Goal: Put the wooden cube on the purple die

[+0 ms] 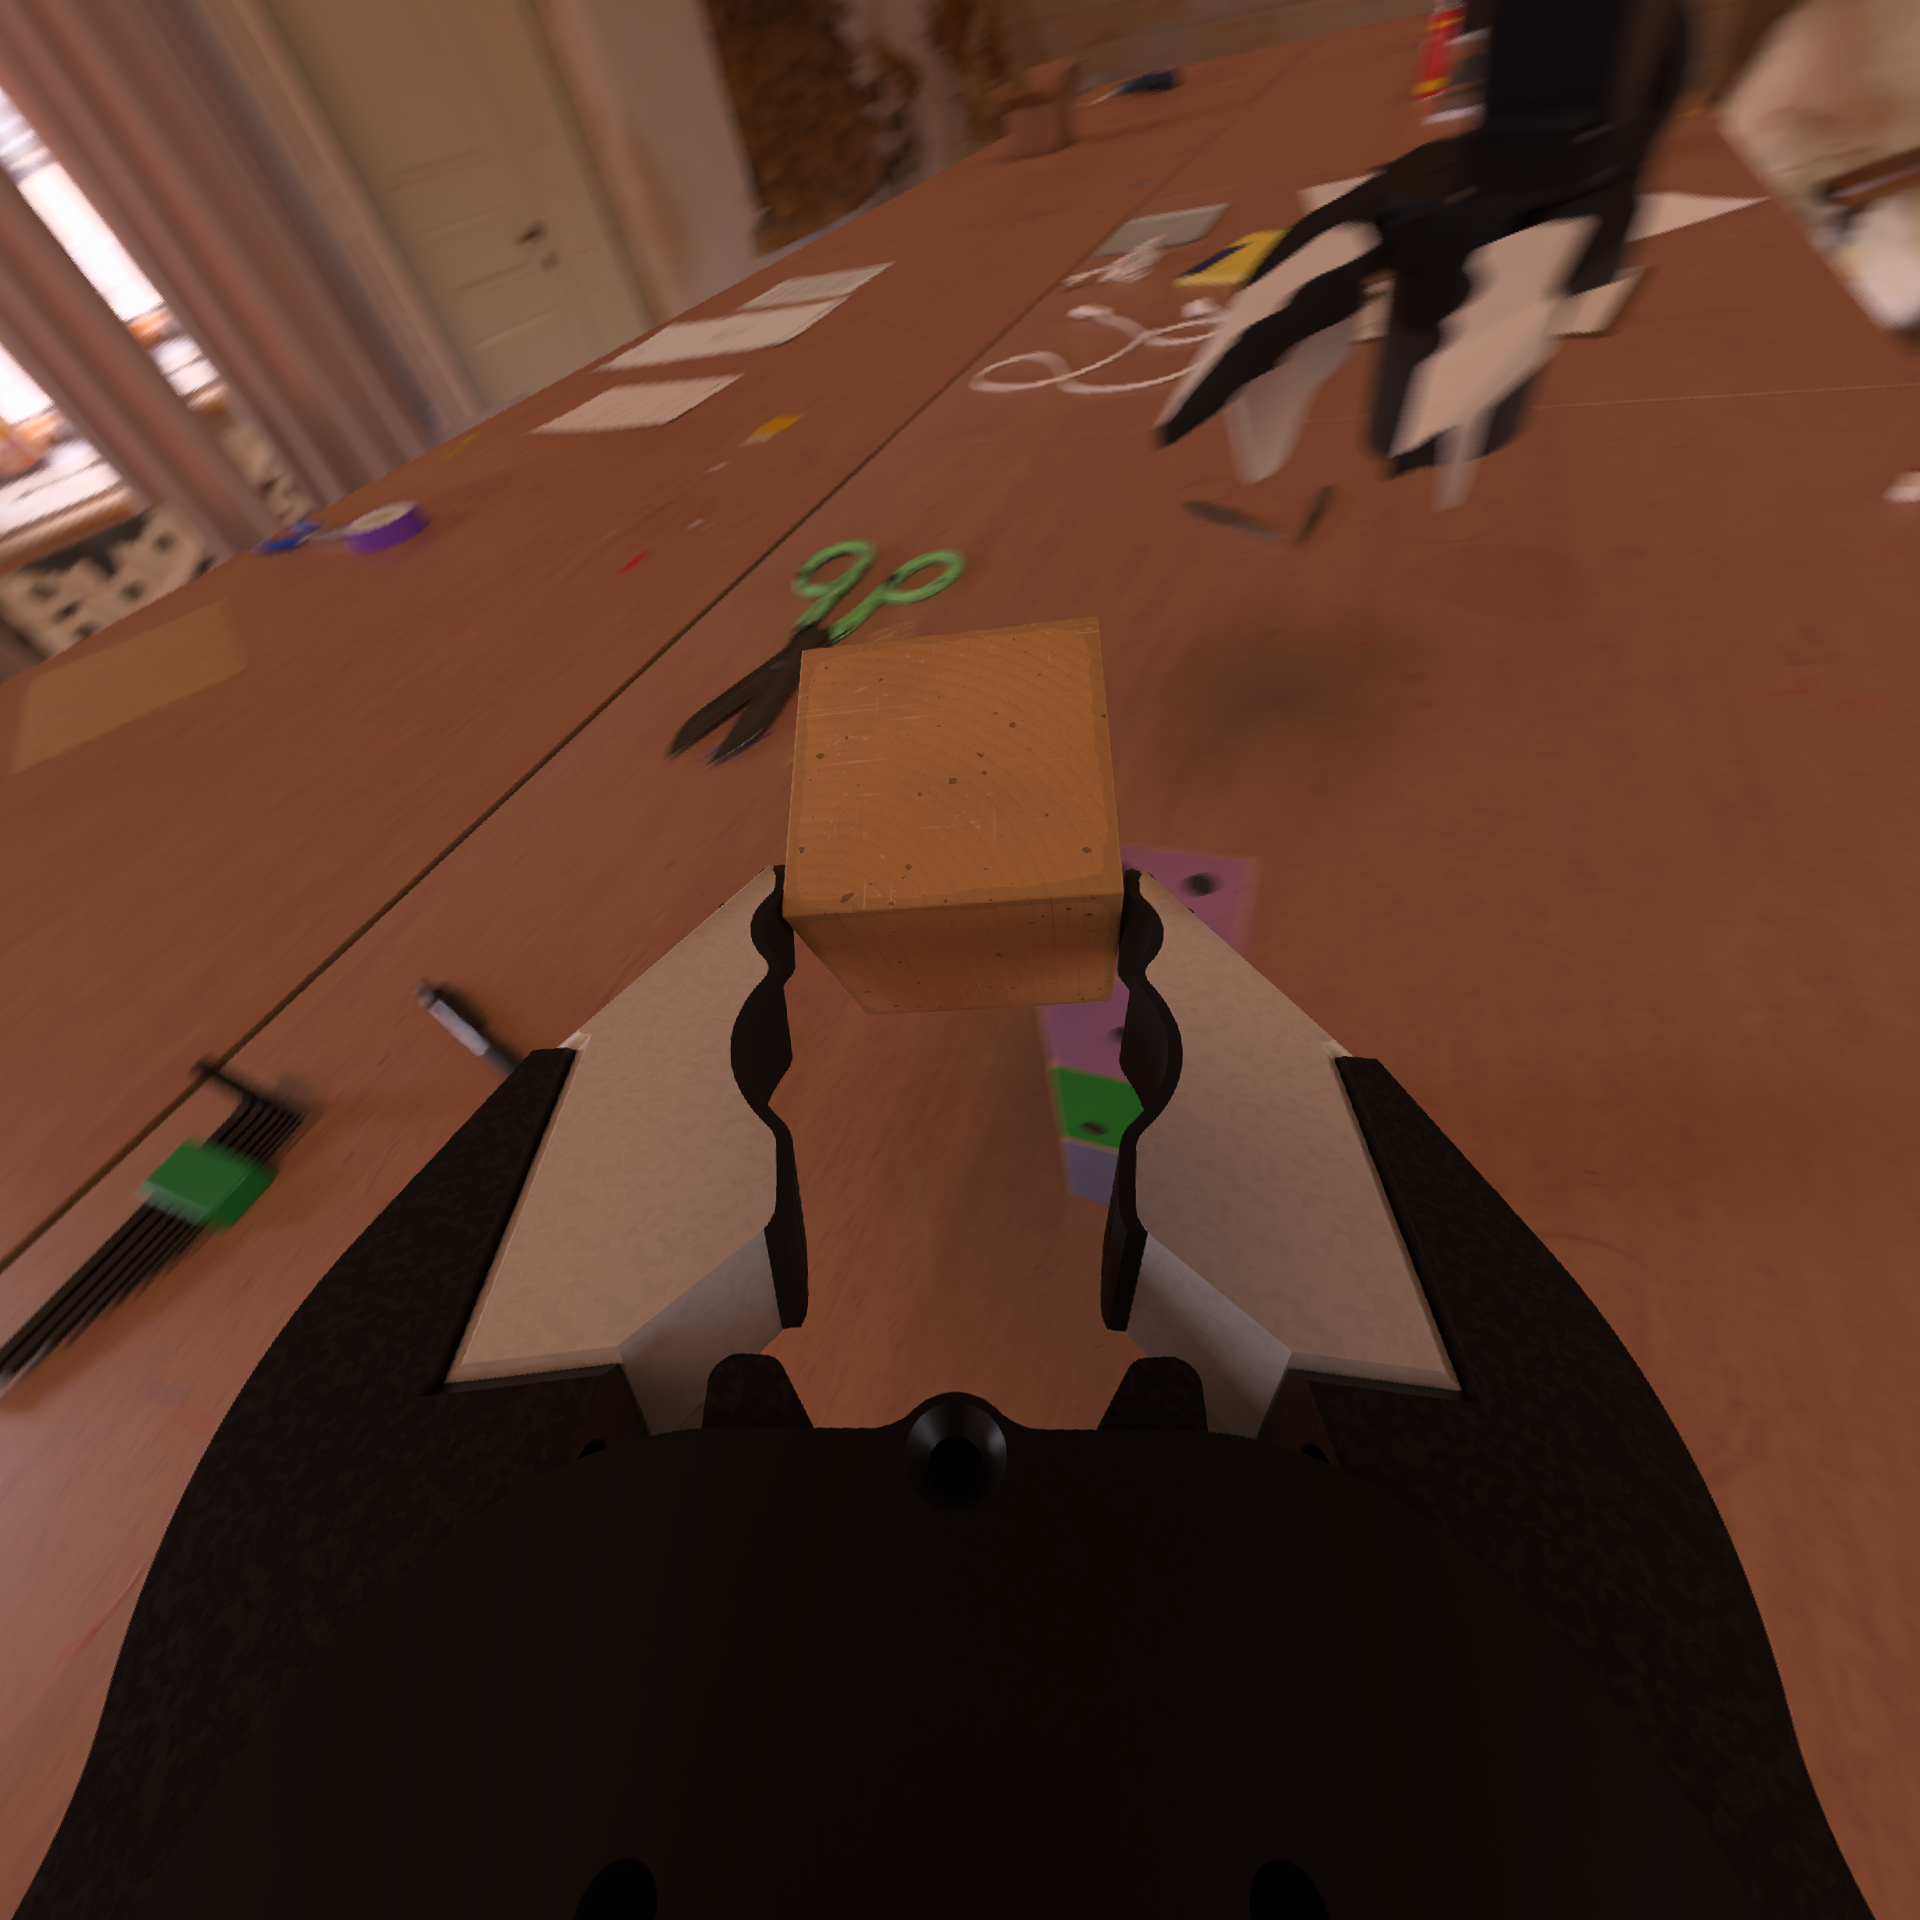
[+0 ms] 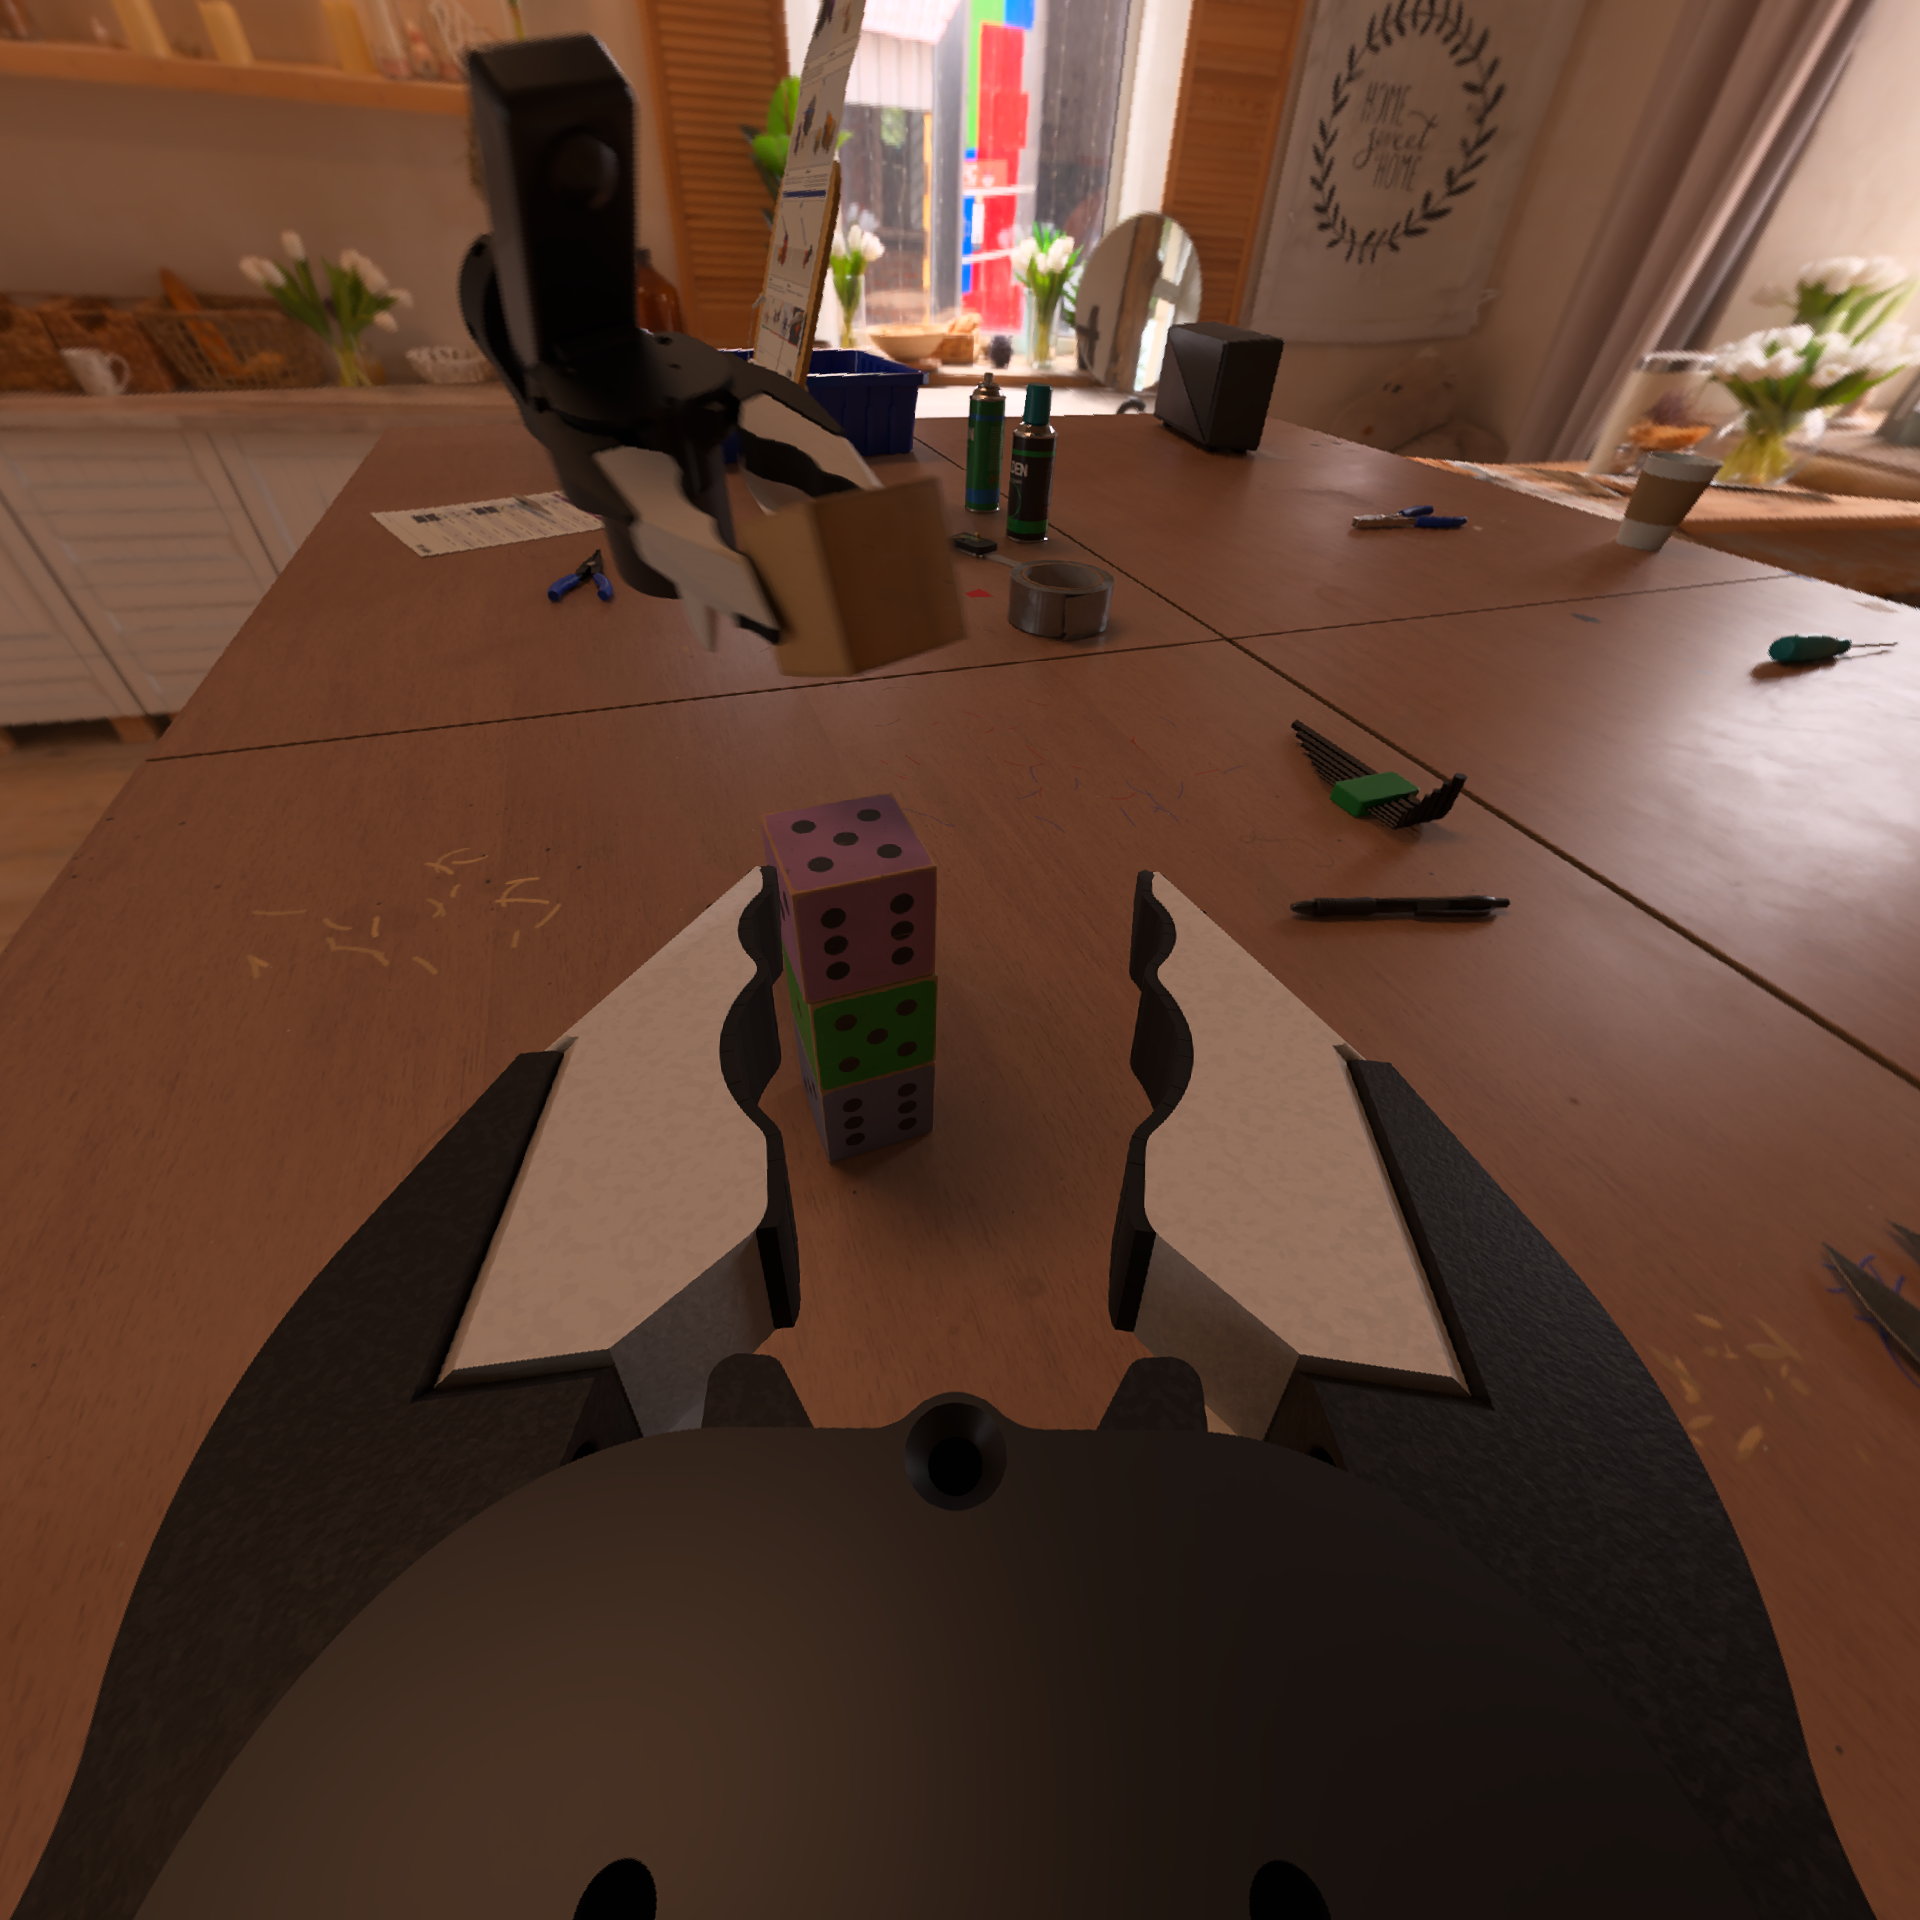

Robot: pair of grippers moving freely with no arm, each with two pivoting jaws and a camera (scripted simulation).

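The left gripper (image 1: pixel 951 914) has its jaws clamped on the wooden cube (image 1: pixel 951 790), pinching the block by its near lower edges at the fingertips, and the cube is up in the air, clear of the table (image 1: pixel 1507 883). In the right wrist view the same pair shows at 11 o'clock, blurred, the left gripper (image 2: pixel 800 551) tilted down with the wooden cube (image 2: pixel 862 577) at its tip, well above the table (image 2: pixel 416 1091).

The right gripper (image 2: pixel 956 914) hangs with its jaws spread wide and nothing between the pads. Just past its fingertips, toward 12 o'clock, stands a stack of three dice: the purple die (image 2: pixel 852 894) on top, a green die (image 2: pixel 868 1029) under it, a pale lilac die (image 2: pixel 878 1112) at the bottom on the table. The left finger (image 2: pixel 665 1091) covers a sliver of the stack's left side.

From the left wrist view the stack is mostly hidden. Only slivers of the purple die (image 1: pixel 1205 894) peek out at 3 o'clock of the cube, and a patch of the green die (image 1: pixel 1091 1107) shows between the cube and the right finger. The cube is not over the stack's top here as far as can be seen; how the two line up is hard to tell.

The right gripper (image 1: pixel 1351 395) at 2 o'clock is badly smeared. Green-handled scissors (image 1: pixel 831 644) lie at 11 o'clock, half behind the cube. A set of hex keys (image 1: pixel 187 1205) at 9 o'clock is blurred and cut off by the frame edge.
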